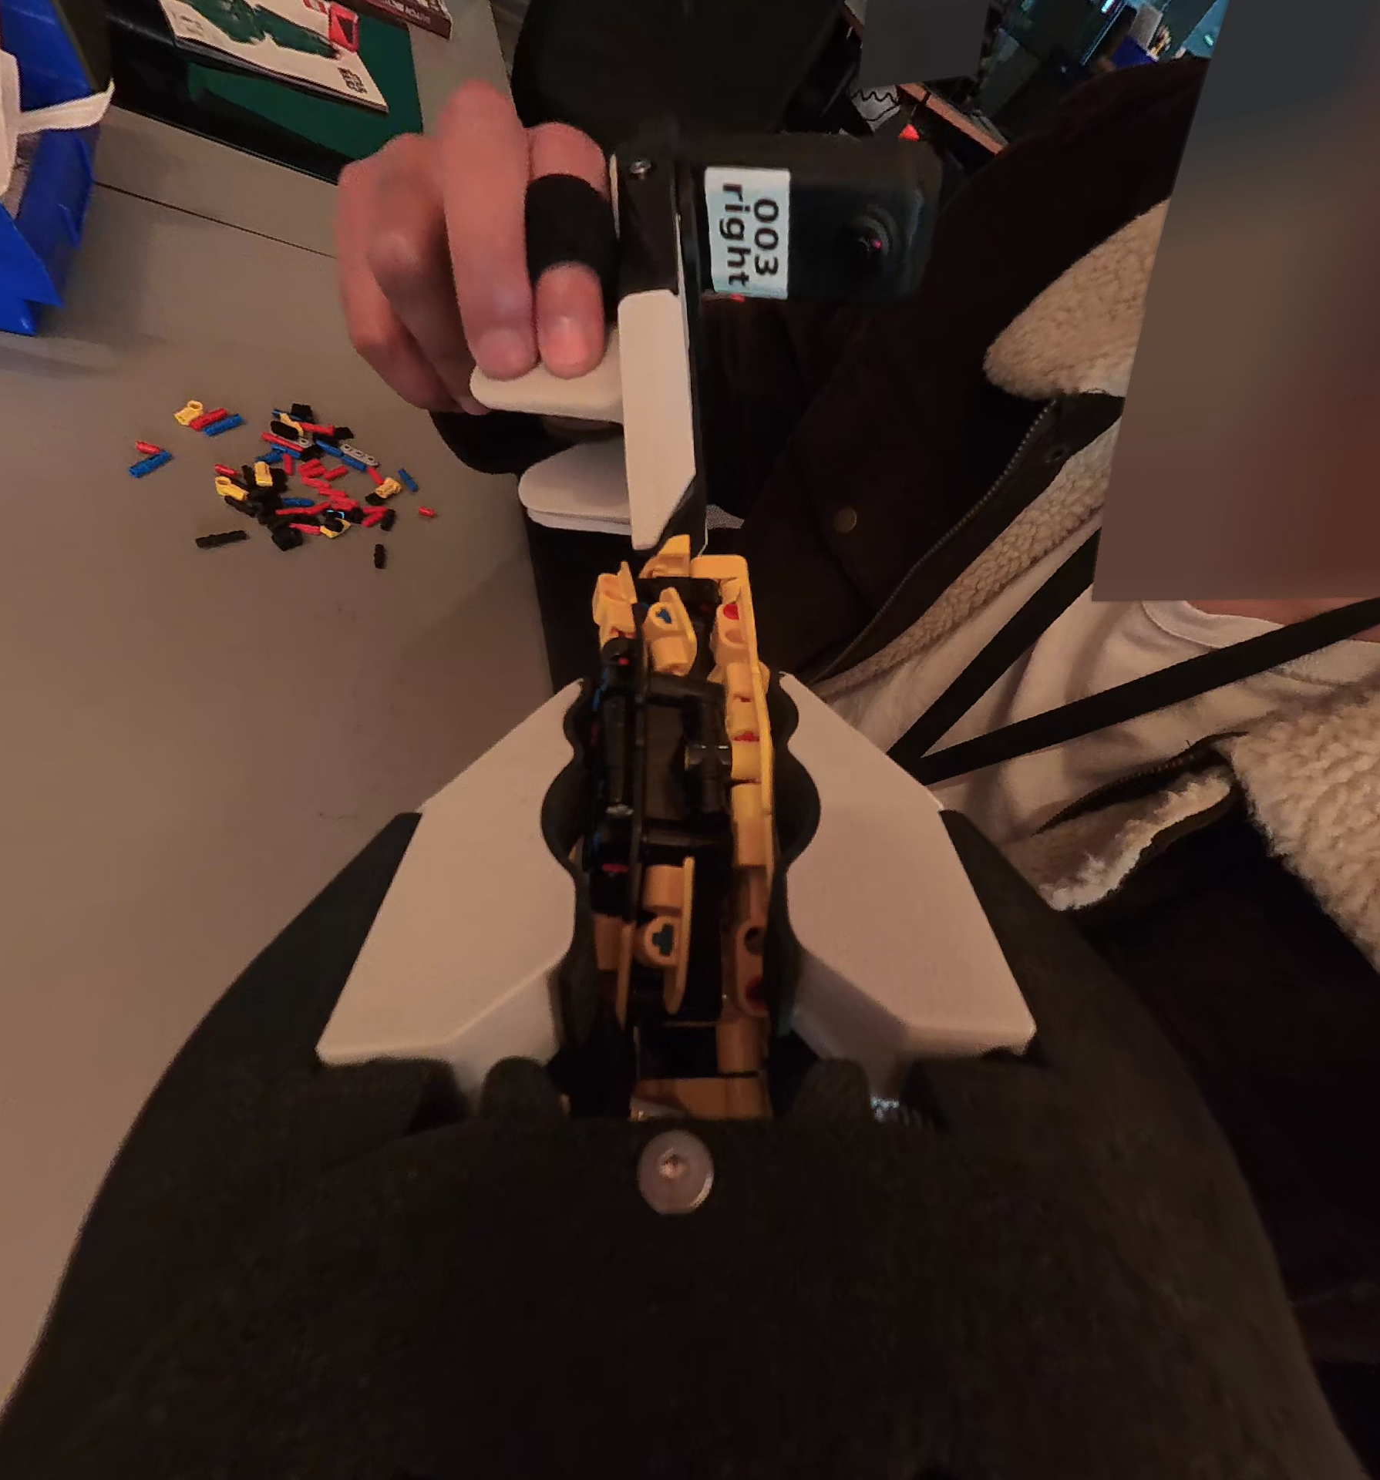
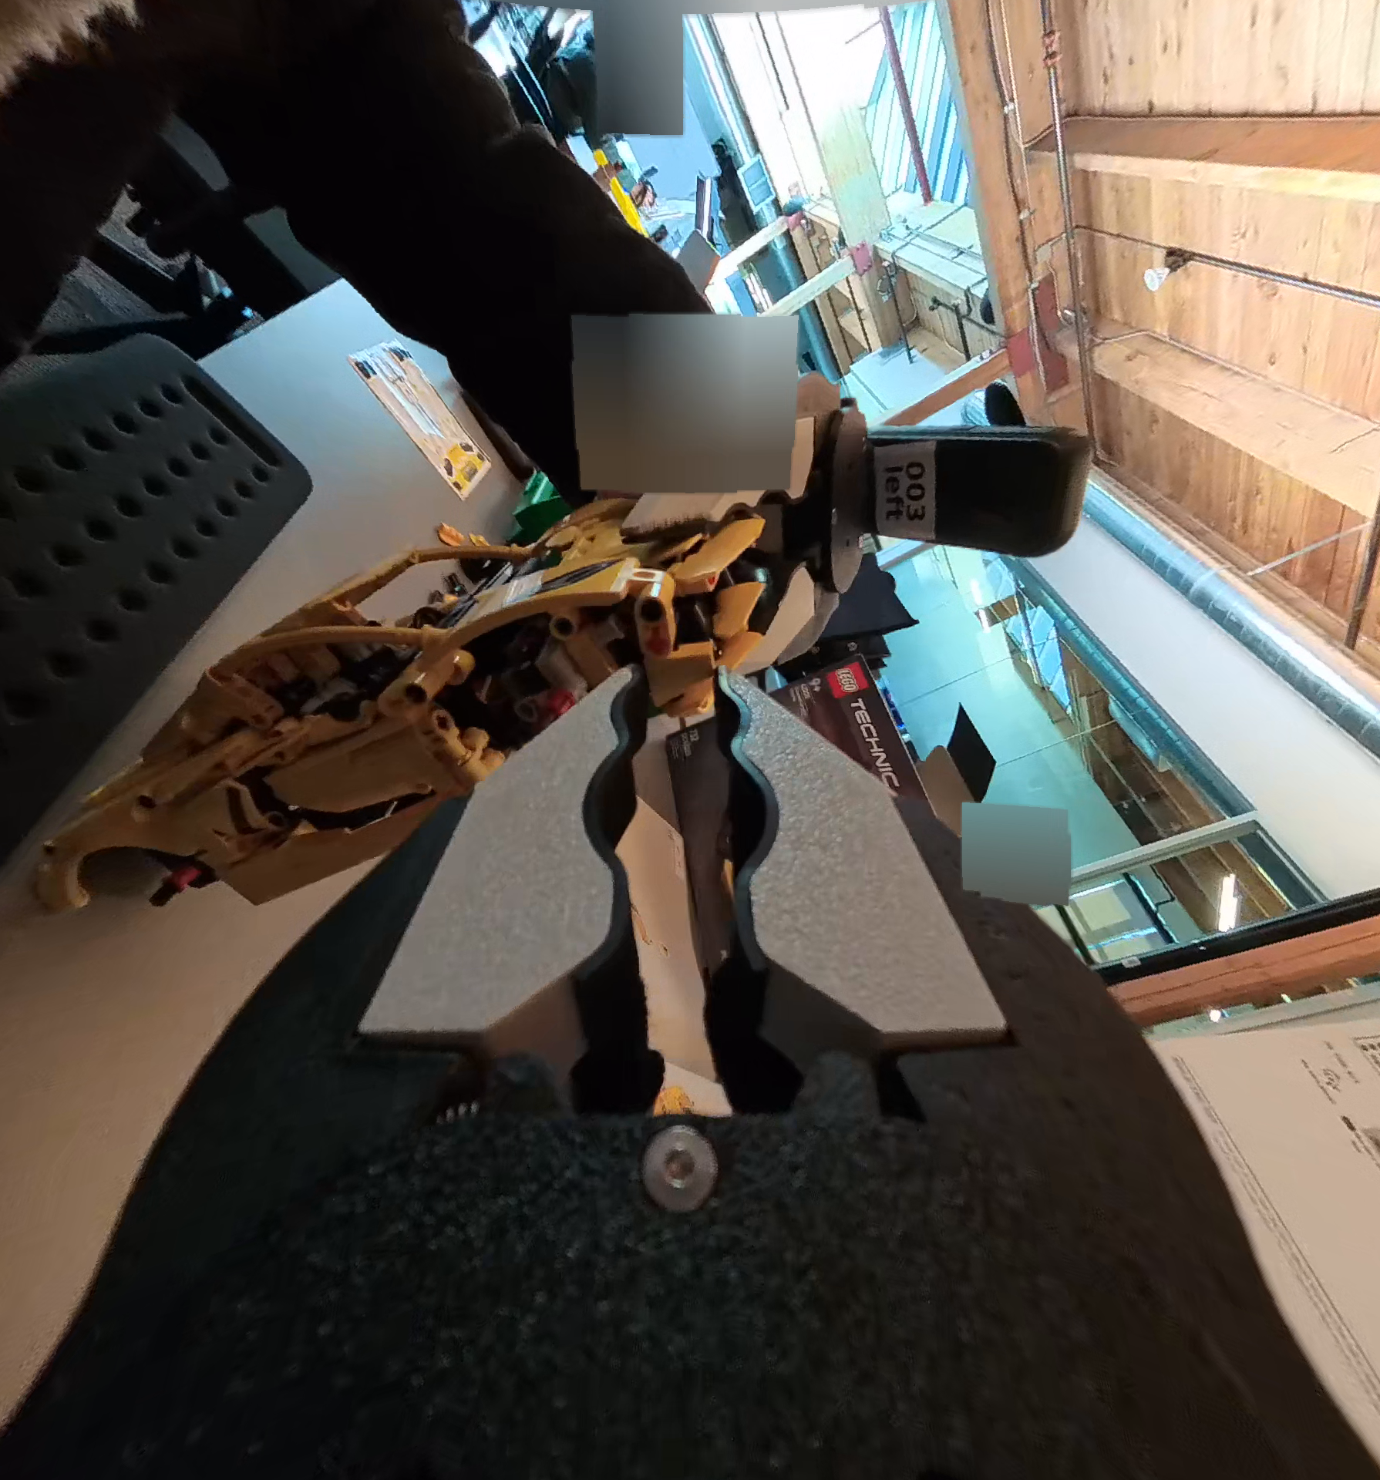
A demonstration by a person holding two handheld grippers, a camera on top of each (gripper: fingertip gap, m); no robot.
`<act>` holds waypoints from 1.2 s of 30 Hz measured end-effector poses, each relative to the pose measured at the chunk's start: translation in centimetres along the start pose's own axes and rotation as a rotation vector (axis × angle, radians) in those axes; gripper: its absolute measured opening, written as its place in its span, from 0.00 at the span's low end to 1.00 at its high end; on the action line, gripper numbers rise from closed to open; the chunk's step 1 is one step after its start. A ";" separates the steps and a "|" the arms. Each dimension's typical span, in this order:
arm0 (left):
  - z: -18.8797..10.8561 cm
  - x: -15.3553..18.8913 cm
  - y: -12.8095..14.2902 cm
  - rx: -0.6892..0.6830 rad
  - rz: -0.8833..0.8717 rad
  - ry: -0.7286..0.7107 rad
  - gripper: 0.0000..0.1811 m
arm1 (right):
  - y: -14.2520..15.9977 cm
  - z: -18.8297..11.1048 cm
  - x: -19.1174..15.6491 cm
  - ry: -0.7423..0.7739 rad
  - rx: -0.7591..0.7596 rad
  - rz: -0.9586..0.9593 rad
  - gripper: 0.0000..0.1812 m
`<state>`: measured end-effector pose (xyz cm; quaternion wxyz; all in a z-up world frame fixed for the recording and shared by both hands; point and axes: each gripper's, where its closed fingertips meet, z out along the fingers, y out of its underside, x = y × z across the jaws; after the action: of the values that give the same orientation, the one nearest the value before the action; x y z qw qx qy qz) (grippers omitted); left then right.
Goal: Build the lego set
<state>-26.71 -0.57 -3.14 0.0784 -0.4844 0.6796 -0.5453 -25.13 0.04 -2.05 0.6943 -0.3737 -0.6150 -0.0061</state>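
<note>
yellow lego car (image 1: pixel 683 809) between left jaws

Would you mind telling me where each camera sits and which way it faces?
Left wrist view: on the left gripper, looking along its fingers at the yellow lego car they clamp, toward the person's jacket; a hand holds the right gripper.
Right wrist view: on the right gripper, rolled sideways, fingertips at the car's end; table and ceiling behind.
Shared: the car and both grippers.
</note>
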 end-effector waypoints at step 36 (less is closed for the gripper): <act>0.8 0.0 -0.6 0.157 -0.056 -0.320 0.23 | -0.3 -0.3 -0.8 -0.197 -0.037 1.696 0.13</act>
<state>-25.89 -1.03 -2.99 0.2079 -0.5762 0.5999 -0.5147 -25.19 -0.72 -2.55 0.4013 -0.7180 -0.1846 0.5380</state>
